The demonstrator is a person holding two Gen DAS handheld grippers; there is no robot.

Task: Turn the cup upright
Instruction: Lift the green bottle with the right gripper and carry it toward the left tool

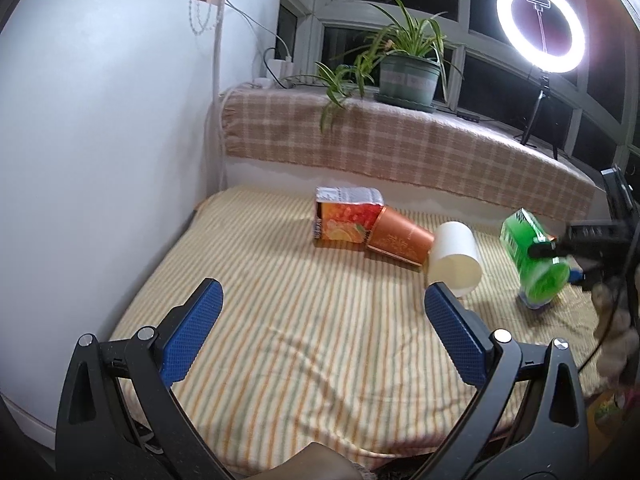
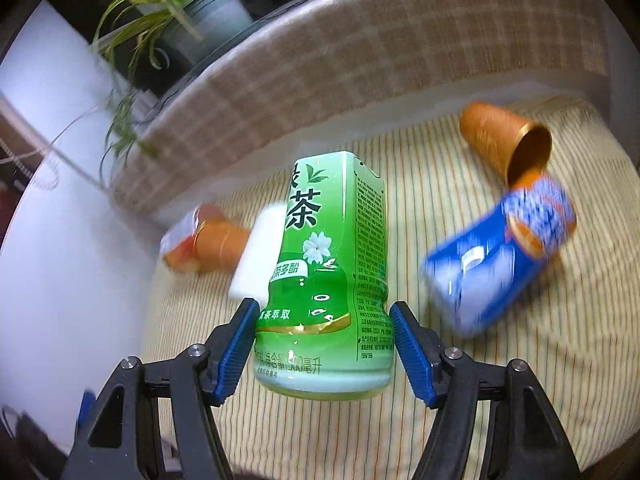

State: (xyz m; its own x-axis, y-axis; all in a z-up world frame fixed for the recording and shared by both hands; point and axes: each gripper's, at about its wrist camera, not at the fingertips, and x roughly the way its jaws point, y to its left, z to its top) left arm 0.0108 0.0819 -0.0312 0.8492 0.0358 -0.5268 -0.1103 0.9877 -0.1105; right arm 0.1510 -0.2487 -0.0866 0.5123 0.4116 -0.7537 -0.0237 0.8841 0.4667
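Right gripper [image 2: 323,344] around one green bottle [image 2: 326,272]

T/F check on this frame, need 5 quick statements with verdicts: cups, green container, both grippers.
1. The white paper cup stands upright. False: it lies on its side on the striped cloth.
2. The left gripper is open and holds nothing. True.
3. The green tea container sits between the right gripper fingers. True.
4. The orange cup beside the white cup touches the orange juice carton. True.
5. The ring light is off. False: it glows white.
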